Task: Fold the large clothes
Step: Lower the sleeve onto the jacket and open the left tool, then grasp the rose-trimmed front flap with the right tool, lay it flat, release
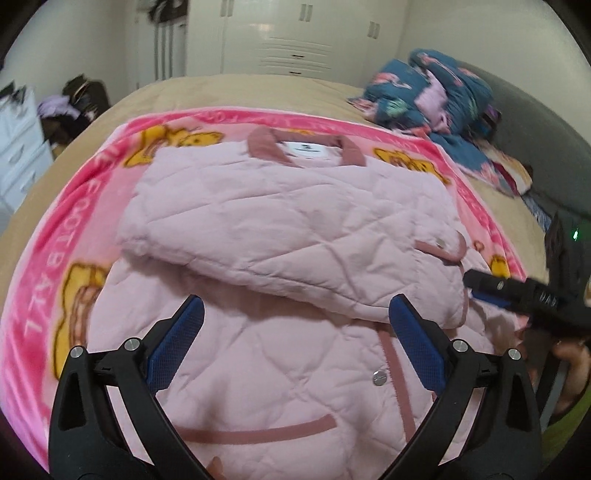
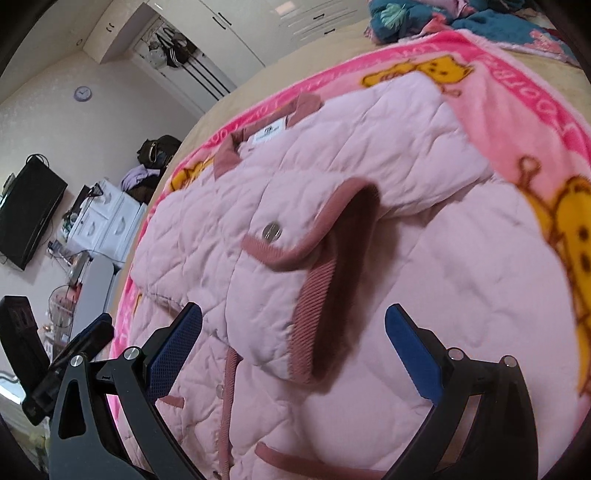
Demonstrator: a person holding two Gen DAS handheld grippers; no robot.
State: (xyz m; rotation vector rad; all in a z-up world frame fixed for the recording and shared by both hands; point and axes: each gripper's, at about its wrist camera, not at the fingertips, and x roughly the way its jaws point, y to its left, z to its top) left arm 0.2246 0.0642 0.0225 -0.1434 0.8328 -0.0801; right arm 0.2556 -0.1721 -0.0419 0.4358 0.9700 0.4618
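Observation:
A light pink quilted jacket (image 1: 280,236) with darker pink trim lies on a pink cartoon blanket (image 1: 44,258) on the bed. One sleeve is folded across the body; its cuff (image 2: 321,258) with a metal snap lies right before my right gripper. My left gripper (image 1: 295,314) is open and empty, hovering over the jacket's lower front. My right gripper (image 2: 293,325) is open and empty, its fingers either side of the sleeve cuff. The right gripper also shows in the left wrist view (image 1: 517,291) at the jacket's right edge.
The blanket lies on a beige bed (image 1: 258,88). A heap of blue patterned bedding (image 1: 436,99) lies at the far right corner. White wardrobes (image 1: 288,33) stand behind the bed. A white drawer unit (image 2: 107,221) and a black TV (image 2: 29,210) are left of the bed.

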